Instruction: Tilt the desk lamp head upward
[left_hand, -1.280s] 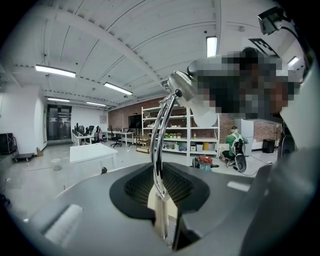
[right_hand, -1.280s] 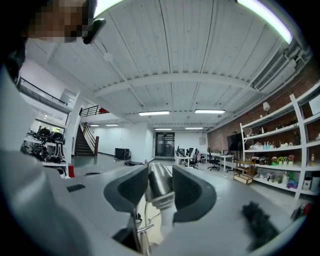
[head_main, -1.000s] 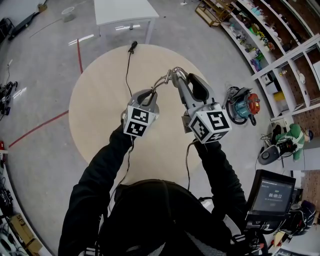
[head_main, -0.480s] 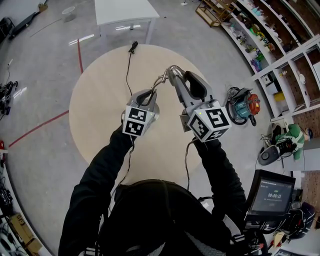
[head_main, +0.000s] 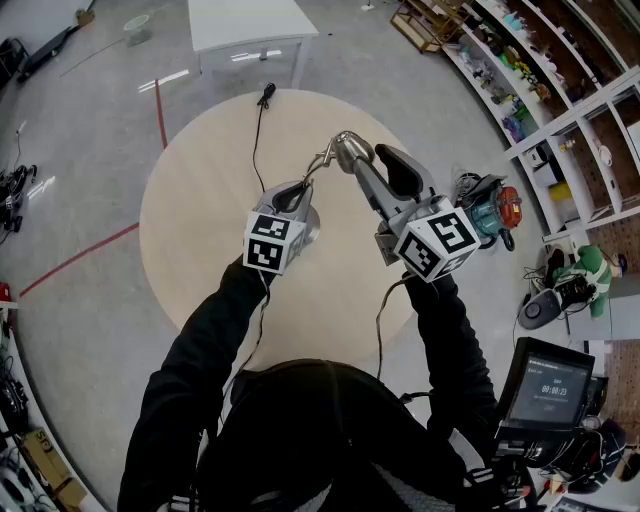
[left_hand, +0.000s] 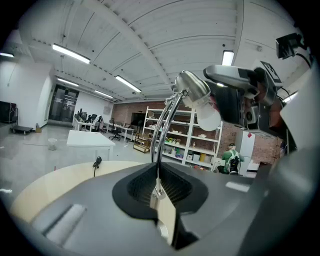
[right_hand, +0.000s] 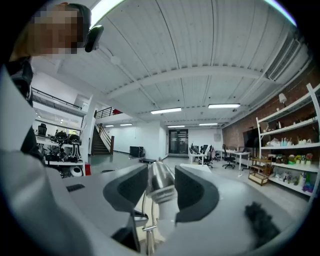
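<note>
A silver desk lamp stands on the round beige table (head_main: 200, 200). Its thin curved arm (head_main: 318, 165) rises to the metal head (head_main: 347, 152). My left gripper (head_main: 297, 192) is low on the arm (left_hand: 162, 130); its jaws are closing and pinch the thin stem (left_hand: 157, 190) between the pads. My right gripper (head_main: 365, 165) is shut on the lamp head (right_hand: 159, 185), whose silver cone sits between the two dark pads. In the left gripper view the head (left_hand: 192, 90) and its white bulb (left_hand: 209, 119) point down to the right, with the right gripper (left_hand: 235, 95) around them. The lamp base is mostly hidden under the left gripper.
The lamp's black cable and plug (head_main: 265, 95) lie across the far side of the table. A white table (head_main: 250, 25) stands beyond it. Shelves (head_main: 540, 70) line the right, with a red and teal machine (head_main: 485, 210) on the floor and a monitor (head_main: 545, 390) near my right side.
The right gripper's rear end has swung to the right while staying on the lamp head, turning the head a little. The left gripper has hardly moved.
</note>
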